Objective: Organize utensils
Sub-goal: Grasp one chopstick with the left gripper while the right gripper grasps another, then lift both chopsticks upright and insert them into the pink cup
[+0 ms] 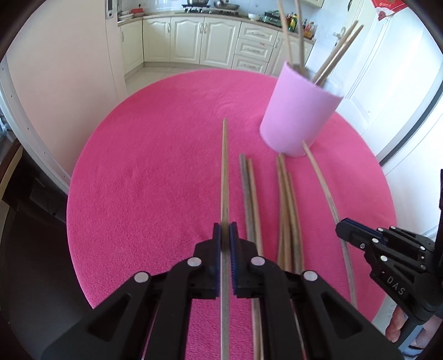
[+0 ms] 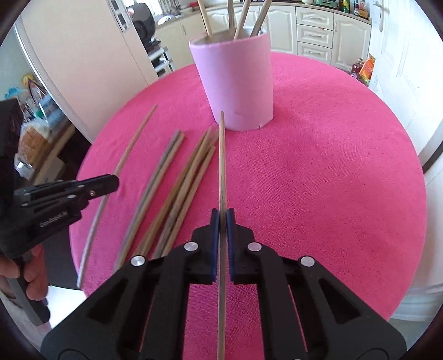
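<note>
Chopsticks spread over a pink tablecloth (image 1: 152,166). Far left — left gripper (image 1: 225,235) clamped tight on one chopstick (image 1: 224,166), stick running straight out between the blue pads, tip aimed up the cloth. Next over, loose chopsticks (image 1: 288,207) lying side by side, none gripped. Then the right gripper (image 2: 222,221), shut on another chopstick (image 2: 222,160), tip just short of a pink cup (image 2: 235,83). In the cup — more sticks (image 2: 241,19) standing tilted.
</note>
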`<state>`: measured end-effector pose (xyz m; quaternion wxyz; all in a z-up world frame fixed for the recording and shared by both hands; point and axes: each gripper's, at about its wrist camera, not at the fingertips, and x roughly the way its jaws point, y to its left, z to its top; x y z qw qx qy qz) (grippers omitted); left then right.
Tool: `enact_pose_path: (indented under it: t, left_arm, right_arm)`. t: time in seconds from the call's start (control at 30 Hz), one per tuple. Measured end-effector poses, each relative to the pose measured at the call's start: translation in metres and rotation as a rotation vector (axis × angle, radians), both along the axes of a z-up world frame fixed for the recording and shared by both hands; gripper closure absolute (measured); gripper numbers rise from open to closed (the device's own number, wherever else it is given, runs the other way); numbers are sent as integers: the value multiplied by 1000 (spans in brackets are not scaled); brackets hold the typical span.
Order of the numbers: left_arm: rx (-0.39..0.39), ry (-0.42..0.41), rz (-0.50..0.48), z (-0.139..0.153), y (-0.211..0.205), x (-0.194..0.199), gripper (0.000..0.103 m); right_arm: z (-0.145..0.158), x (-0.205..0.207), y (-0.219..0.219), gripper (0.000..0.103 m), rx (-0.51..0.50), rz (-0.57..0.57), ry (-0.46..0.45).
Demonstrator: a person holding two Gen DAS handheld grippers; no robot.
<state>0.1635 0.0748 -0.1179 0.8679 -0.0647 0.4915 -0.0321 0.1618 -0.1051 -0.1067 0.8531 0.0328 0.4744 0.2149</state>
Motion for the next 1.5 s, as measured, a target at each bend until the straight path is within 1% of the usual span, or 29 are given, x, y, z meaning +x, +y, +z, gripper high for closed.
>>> enact_pose_path:
  t: [0.1,0.3,0.43,0.63,0.8,0.93,1.03,1.1,1.23,1.33,1.4,1.5]
  left_arm:
    - [-26,-60,-17,13,-4,-4,97]
    - [-79,-219,-59,41,-15,-11,97]
    - [-96,-295,-95,53,-27,-9,97]
    - [-105,-422,-101,63,-46,-3,97]
    - [-116,-545,-79,75,-56,0,97]
    - [-103,-636,-63,85,-68,10,97]
    - [-97,-668,-62,94,-74,22,97]
    - [-83,-703,-58,100,-77,27,96]
    - [-66,-763,-55,113,-83,43,96]
    - [-69,-811,-56,119,-83,50,96]
    - [-66,-859,-52,124,-83,54,96]
    - [-108,-917,-49,127,-78,60,96]
  right_arm:
    - [9,-5,-10,97,66,4,-34]
    - [30,-13,-26,97,196,22,-129]
    - [44,-12,-33,97,246,25,-184]
    - [59,-6,-35,97,286,23,-234]
    - [73,-1,-39,97,318,16,-287]
    - [88,6,-41,97,332,0,-356]
    - [102,11,-45,97,344,-23,-419]
    - [112,15,-48,97,346,-48,-474]
    - [125,25,-53,97,367,-79,-553]
    - [132,31,-53,97,366,-94,-604]
    - [135,36,-55,97,388,-108,-629]
    - [141,41,-57,97,402,-138,-677]
